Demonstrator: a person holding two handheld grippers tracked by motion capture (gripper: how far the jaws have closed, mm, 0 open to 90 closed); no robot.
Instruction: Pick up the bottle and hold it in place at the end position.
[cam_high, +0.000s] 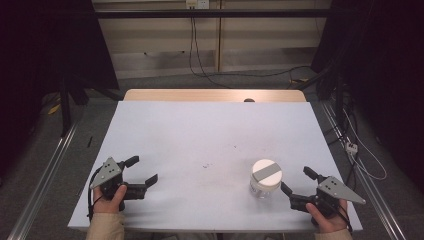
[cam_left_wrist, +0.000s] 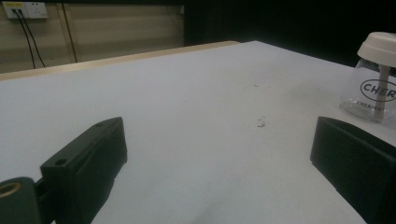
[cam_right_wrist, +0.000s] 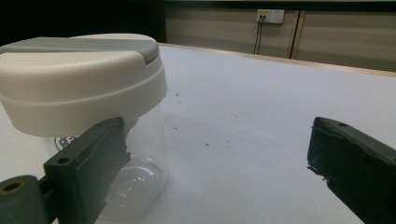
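A clear jar (cam_high: 265, 181) with a white lid and a grey band across the top stands upright on the white table (cam_high: 200, 135), front right. My right gripper (cam_high: 295, 179) rests open just right of the jar, its left jaw close beside the glass, nothing between the jaws. In the right gripper view the jar (cam_right_wrist: 88, 116) looms at the left behind the left jaw of the right gripper (cam_right_wrist: 219, 163). My left gripper (cam_high: 141, 170) lies open at the front left, far from the jar. From the left gripper (cam_left_wrist: 219, 163) view the jar (cam_left_wrist: 376, 79) sits at the far right.
A few small dark specks (cam_high: 206, 165) mark the table's middle. A wooden strip (cam_high: 215, 95) borders the far edge. Cables (cam_high: 195, 50) hang from a wall socket behind the table. Metal rails (cam_high: 42, 175) run along both sides on the floor.
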